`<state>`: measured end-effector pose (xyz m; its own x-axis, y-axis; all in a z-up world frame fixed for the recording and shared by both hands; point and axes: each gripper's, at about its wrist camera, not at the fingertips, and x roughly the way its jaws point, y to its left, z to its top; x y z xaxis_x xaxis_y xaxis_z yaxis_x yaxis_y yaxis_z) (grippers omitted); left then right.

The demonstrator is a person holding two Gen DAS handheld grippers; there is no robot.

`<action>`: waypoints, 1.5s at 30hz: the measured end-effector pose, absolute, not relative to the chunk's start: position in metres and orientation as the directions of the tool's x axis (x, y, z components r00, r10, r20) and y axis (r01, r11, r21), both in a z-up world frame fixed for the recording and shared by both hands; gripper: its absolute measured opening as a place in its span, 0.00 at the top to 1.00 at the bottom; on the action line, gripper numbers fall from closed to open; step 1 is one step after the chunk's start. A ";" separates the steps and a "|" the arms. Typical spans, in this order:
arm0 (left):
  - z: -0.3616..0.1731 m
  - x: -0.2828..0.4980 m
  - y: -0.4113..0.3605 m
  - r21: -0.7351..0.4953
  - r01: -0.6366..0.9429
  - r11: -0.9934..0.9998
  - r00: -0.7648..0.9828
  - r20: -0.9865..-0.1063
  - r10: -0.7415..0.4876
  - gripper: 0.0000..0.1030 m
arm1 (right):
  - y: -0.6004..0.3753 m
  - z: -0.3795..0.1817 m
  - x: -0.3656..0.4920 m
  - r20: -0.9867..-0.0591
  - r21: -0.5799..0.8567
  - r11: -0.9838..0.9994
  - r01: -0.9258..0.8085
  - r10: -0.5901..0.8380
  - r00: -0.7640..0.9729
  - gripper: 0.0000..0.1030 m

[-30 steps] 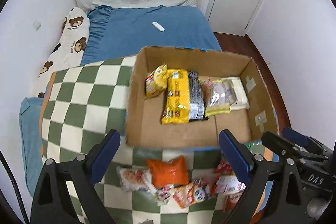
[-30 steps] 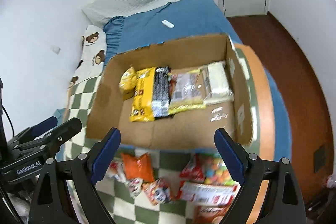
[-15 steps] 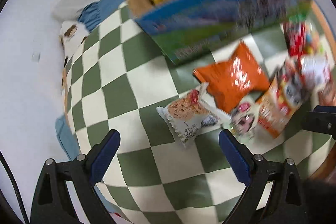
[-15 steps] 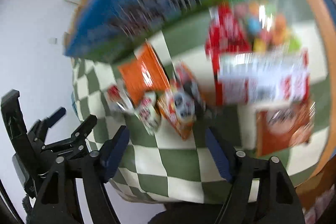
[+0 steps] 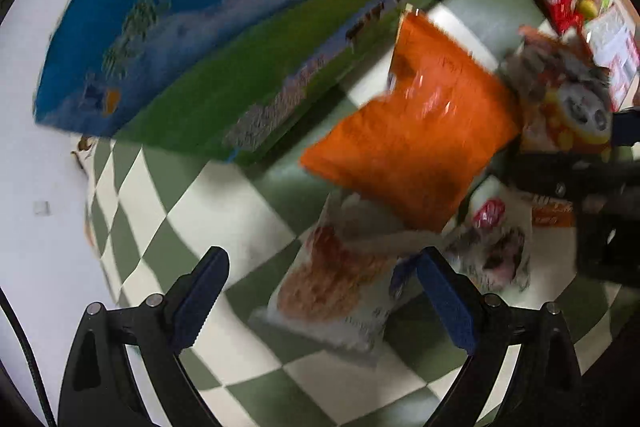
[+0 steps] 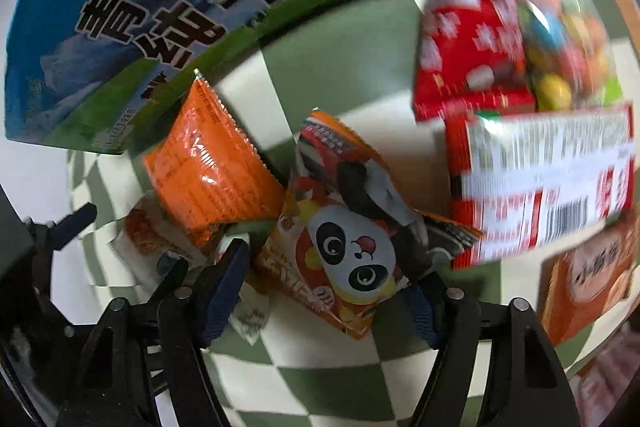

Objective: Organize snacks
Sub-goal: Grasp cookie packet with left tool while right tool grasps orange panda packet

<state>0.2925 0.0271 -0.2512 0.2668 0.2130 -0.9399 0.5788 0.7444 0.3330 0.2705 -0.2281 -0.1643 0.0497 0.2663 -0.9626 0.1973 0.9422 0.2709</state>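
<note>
Loose snack packets lie on a green-and-white checked cloth (image 6: pixel 320 379) in front of the cardboard box, whose blue-and-green printed side (image 5: pixel 192 27) fills the top of both views. My left gripper (image 5: pixel 324 297) points down, open, straddling a white cookie packet (image 5: pixel 332 287) partly under an orange packet (image 5: pixel 412 131). My right gripper (image 6: pixel 324 301) is closing around a panda-print packet (image 6: pixel 348 255); its pads do not clearly press on it. The same panda packet (image 5: pixel 572 111) and the right gripper's body (image 5: pixel 600 195) show at the right of the left wrist view.
A red packet (image 6: pixel 468 39), a bag of coloured candies (image 6: pixel 564 39), a red-and-white packet with a barcode (image 6: pixel 548 179) and an orange-brown packet (image 6: pixel 592 275) lie to the right. A small white packet (image 6: pixel 250 317) sits by the right gripper's left finger. The left gripper's body (image 6: pixel 52 239) is close by.
Both grippers have dropped from above the box to just over the snacks. The left one rolled. The right jaws have narrowed around the panda packet.
</note>
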 end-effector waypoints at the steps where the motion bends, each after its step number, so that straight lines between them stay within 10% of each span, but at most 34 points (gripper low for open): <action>1: -0.249 0.294 0.028 0.323 0.568 0.758 0.272 -0.942 0.198 0.11 | -0.224 -0.161 0.271 -0.967 0.254 0.954 0.158 0.248 0.055 0.40; 5: -0.248 0.305 0.044 0.234 0.496 0.836 0.210 -0.967 0.146 0.43 | -0.216 -0.153 0.268 -0.980 0.195 0.981 0.026 0.193 0.049 0.53; 14: -0.269 0.294 0.148 -0.039 -0.065 0.997 -0.028 -0.999 -0.041 0.45 | -0.200 -0.153 0.242 -0.997 0.076 0.970 -0.232 0.068 -0.042 0.53; 19: -0.262 0.284 0.188 -0.176 -0.266 0.948 -0.021 -0.982 -0.188 0.43 | -0.219 -0.143 0.247 -0.990 0.140 0.985 -0.100 0.141 0.001 0.22; 35: -0.239 0.253 0.119 0.061 0.160 0.985 0.044 -0.998 0.054 0.29 | -0.257 -0.122 0.212 -0.976 0.181 0.978 0.107 0.165 0.144 0.22; 45: -0.254 0.281 0.165 -0.047 -0.106 0.993 0.016 -0.999 -0.046 0.29 | -0.215 -0.166 0.241 -0.989 0.066 0.997 0.033 0.061 0.135 0.29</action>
<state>0.2807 0.1651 -0.2541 0.0159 -0.0457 -0.9988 -0.1057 0.9933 -0.0472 0.2413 -0.2153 -0.1663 0.1348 0.0609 -0.9890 0.0331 0.9973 0.0660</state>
